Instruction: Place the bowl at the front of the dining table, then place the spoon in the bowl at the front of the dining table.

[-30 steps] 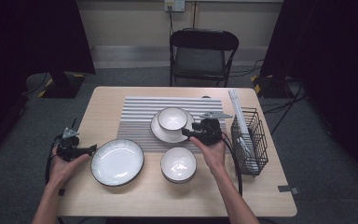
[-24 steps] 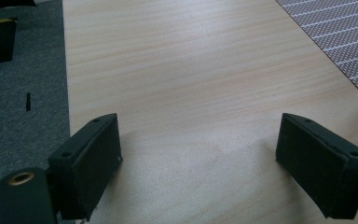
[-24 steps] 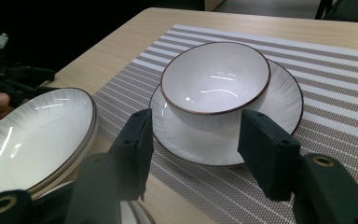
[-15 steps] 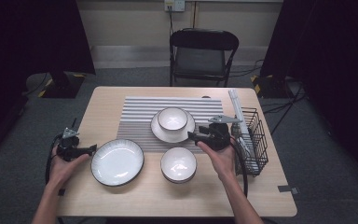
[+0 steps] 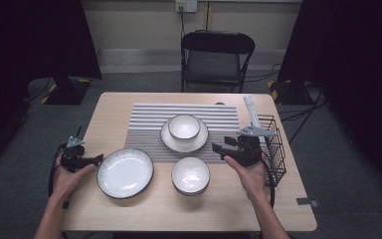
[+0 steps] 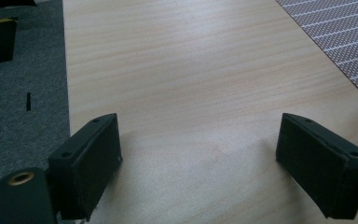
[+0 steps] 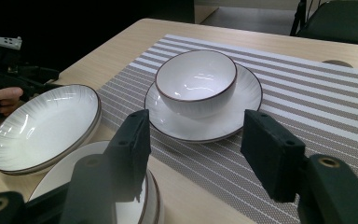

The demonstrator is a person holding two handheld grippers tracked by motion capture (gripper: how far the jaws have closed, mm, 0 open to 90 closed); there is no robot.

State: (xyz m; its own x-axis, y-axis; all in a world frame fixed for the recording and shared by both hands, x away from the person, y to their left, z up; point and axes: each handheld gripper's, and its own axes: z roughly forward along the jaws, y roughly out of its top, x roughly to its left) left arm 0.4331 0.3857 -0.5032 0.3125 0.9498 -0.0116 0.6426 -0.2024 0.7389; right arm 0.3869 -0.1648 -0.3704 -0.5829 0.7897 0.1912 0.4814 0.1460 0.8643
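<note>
1. Your right gripper (image 5: 222, 148) has drawn back from the bowl (image 5: 184, 126) on the saucer (image 5: 184, 141) toward the wire rack (image 5: 273, 149); a second ago it stood right at the saucer's rim. Its jaws have just been opening and now stand spread, with nothing between them.
2. The bowl sits upright in the saucer on the striped mat (image 5: 144, 127), apart from both grippers. This reads as a finished placement rather than a grasp.
3. Your left gripper (image 5: 95, 159) rests in the same spot at the table's (image 5: 288, 209) left edge, just beside the large plate (image 5: 125, 173); its jaws are spread over bare wood.
4. The second bowl (image 5: 190, 175) lies in front of the mat, near your right gripper, and is judged the likely next pick.
</note>
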